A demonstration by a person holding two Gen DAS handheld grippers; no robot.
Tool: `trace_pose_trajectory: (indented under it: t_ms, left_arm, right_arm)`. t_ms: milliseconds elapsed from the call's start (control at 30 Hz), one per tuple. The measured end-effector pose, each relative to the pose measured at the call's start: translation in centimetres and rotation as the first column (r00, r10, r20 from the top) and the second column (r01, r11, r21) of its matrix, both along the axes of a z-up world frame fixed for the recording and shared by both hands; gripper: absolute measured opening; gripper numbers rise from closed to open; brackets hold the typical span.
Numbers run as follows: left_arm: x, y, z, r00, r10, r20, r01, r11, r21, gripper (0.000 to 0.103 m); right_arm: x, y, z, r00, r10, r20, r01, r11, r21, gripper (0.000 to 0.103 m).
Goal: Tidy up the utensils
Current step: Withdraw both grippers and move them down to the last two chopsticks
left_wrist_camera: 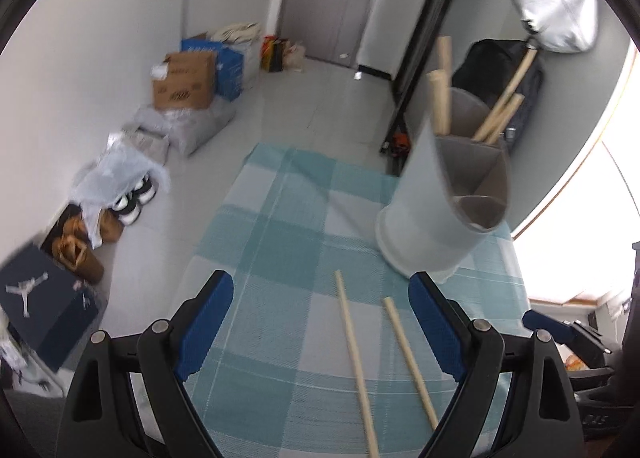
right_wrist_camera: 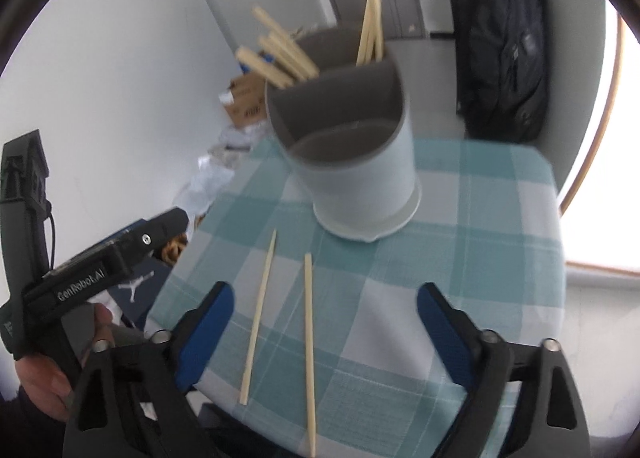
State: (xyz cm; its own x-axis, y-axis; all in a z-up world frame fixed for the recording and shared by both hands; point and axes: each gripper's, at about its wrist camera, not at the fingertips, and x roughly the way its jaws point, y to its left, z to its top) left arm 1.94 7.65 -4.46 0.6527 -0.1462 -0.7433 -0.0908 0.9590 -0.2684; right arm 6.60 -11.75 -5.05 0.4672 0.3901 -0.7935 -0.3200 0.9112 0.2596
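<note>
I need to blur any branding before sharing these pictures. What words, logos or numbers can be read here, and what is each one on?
"GenRobot.AI": white lettering on the side of the left gripper, readable in the right wrist view.
Jumping-figure logo, no words: on the dark shoe box on the floor.
Print on the brown cardboard box: too blurred to read.
Print on the blue box behind it: too blurred to read.

Two chopsticks [right_wrist_camera: 258, 318] [right_wrist_camera: 309, 350] lay side by side on the checked cloth [right_wrist_camera: 460, 258] covering the worktop, apart from each other, their far ends pointing toward the divided holder [right_wrist_camera: 360, 161]. The holder stood on the cloth behind them. More chopsticks [right_wrist_camera: 280, 53] stood in its rear compartments, leaning outward; the near compartment showed none. Both chopsticks lay between the spread fingers [right_wrist_camera: 208, 326] of the right gripper [right_wrist_camera: 324, 318]. The left gripper [right_wrist_camera: 132, 246] hung at the worktop's left edge. A backpack [right_wrist_camera: 504, 49] stood behind the worktop to the right; boxes [left_wrist_camera: 188, 77] sat on the floor along the left wall.
</note>
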Motion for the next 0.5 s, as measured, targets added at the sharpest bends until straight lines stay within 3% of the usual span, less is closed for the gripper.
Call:
trace_pose_trajectory:
  t_ms: [100, 300, 500]
  left_arm:
    - [0.4, 0.9, -0.9, 0.999, 0.020, -0.051, -0.023, 0.999, -0.049, 0.086]
    - [0.6, 2.9, -1.2, 0.995, 0.046, -0.087, -0.054, 0.993, -0.102, 0.086]
    - [0.7, 4.6, -1.4, 0.991, 0.084, -0.107, -0.100, 0.983, -0.152, 0.086]
  right_arm:
    - [0.9, 1.1, -1.2, 0.998, 0.024, -0.052, -0.025, 1.000, -0.011, 0.071]
    - [2.9, 4.1, -2.9, 0.985, 0.112, -0.133, -0.120, 0.991, -0.054, 0.058]
    - [5.0, 7.4, -4.4, 0.958, 0.187, -0.216, -0.223, 0.962, -0.155, 0.038]
